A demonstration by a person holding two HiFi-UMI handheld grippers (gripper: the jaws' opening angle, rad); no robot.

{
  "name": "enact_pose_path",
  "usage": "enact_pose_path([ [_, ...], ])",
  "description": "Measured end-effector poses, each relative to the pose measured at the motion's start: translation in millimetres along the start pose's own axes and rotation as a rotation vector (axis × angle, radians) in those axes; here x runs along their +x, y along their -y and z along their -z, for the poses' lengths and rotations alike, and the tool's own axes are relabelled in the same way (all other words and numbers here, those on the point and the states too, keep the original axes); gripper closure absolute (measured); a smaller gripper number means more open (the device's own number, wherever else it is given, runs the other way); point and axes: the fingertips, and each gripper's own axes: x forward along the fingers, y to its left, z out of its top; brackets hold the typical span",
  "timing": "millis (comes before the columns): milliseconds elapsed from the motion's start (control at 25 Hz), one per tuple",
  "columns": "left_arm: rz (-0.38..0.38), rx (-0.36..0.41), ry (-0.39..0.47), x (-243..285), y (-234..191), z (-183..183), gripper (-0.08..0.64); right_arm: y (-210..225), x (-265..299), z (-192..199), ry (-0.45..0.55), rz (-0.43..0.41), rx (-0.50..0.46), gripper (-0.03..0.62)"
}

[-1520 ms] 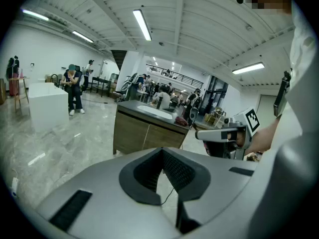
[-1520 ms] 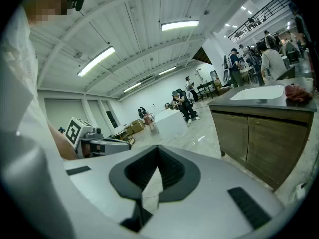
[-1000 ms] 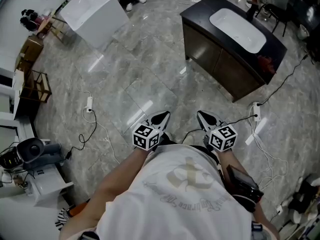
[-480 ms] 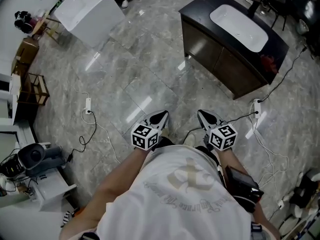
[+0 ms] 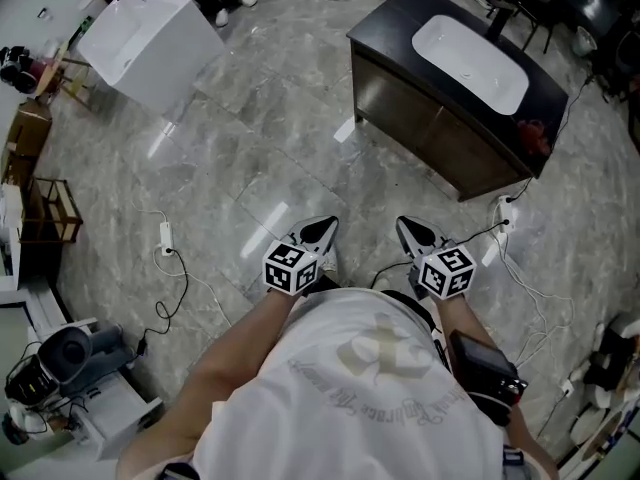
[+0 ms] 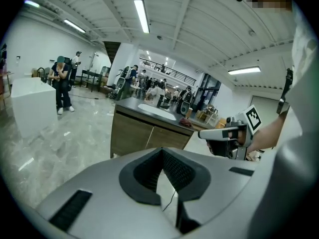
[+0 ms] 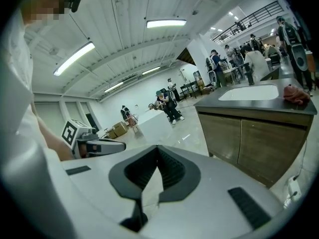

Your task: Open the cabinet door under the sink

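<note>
Looking steeply down on a grey marble-patterned tile floor (image 5: 250, 148). Far right: a dark brown wooden cabinet (image 5: 380, 93) with a white oval sink basin (image 5: 470, 50) sunk into its black top. Two flat front doors (image 5: 440, 136) under the basin, both shut, facing near and left. At the right end of the cabinet top, a crumpled red cloth (image 5: 528, 133). On the floor just near that end, a white power strip (image 5: 503, 213) with a trailing black cable. Far left, well apart from the cabinet, a large white rectangular box (image 5: 150, 43).

Near, in front of a white T-shirt: left tongs (image 5: 322, 230) and right tongs (image 5: 408, 230), held side by side and level with each other, tips aimed far. Both pairs of jaws closed tip to tip, with nothing gripped between them in either gripper view. Both tongs well apart from the cabinet, with bare floor between. Cabinet doors at the right in the right gripper view, centre-left in the left gripper view. People standing far off in the hall.
</note>
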Motion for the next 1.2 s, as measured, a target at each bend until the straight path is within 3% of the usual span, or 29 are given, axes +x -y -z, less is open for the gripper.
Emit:
enact_pose_path([
  [160, 0.077, 0.018, -0.005, -13, -36, -20, 0.551, -15, 22, -15, 0.013, 0.095, 0.001, 0.578],
  [320, 0.080, 0.039, 0.016, -10, -91, -48, 0.551, -12, 68, -43, 0.032, 0.128, -0.013, 0.578],
  [480, 0.113, 0.042, -0.002, 1, -111, -50, 0.551, 4, 78, -48, 0.025, 0.205, -0.004, 0.578],
  [1000, 0.091, 0.036, 0.035, -4, -139, -74, 0.551, 9, 105, -91, 0.056, 0.215, -0.032, 0.578],
  [1200, 0.085, 0.034, -0.013, 26, -152, -70, 0.551, 34, 129, -79, 0.038, 0.187, 0.007, 0.578],
])
